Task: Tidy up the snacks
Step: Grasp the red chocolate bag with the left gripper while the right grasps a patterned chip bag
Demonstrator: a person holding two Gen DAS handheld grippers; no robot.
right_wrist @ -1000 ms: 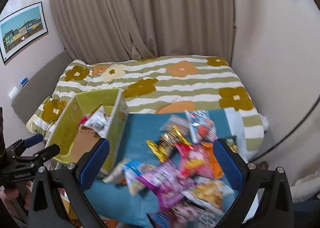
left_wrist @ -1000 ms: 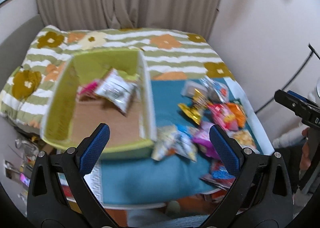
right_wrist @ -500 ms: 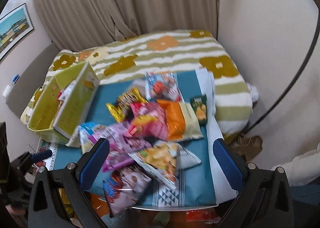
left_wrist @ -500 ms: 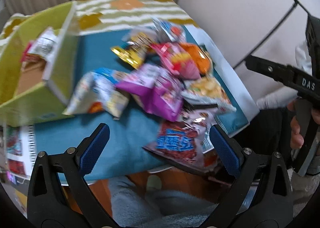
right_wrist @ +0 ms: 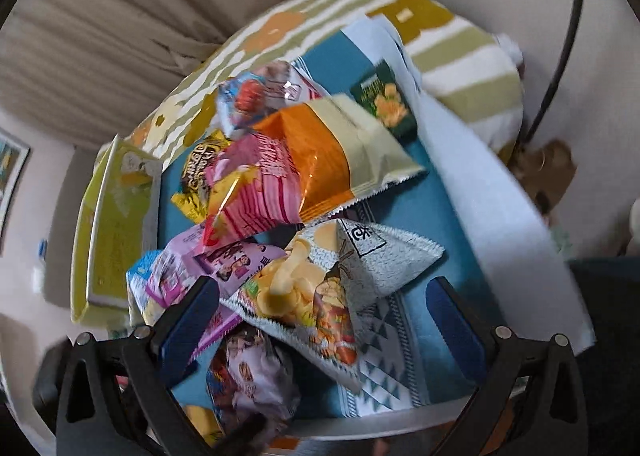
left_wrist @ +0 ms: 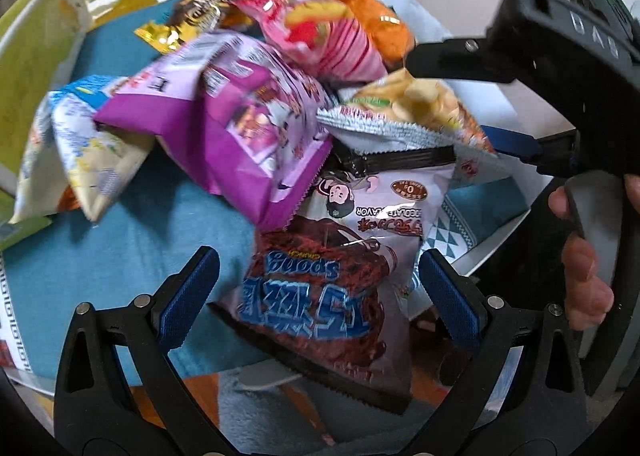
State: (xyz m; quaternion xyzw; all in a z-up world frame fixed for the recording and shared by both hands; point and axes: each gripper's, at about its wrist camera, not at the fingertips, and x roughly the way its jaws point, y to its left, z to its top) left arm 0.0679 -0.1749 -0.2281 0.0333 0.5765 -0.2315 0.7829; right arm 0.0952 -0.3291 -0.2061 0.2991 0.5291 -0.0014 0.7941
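Left wrist, chocolate snack bag [left_wrist: 320, 288] blurred, half-buried

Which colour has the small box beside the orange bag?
Dark green box with a yellow flower picture; the right wrist view shows it best.

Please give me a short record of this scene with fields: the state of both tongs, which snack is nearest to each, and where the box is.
left tongs: open, holding nothing
nearest to left tongs: chocolate snack bag, lying between the fingers
right tongs: open, holding nothing
nearest to right tongs: silver chip bag
snack pile: on teal cloth
green box: left of the pile
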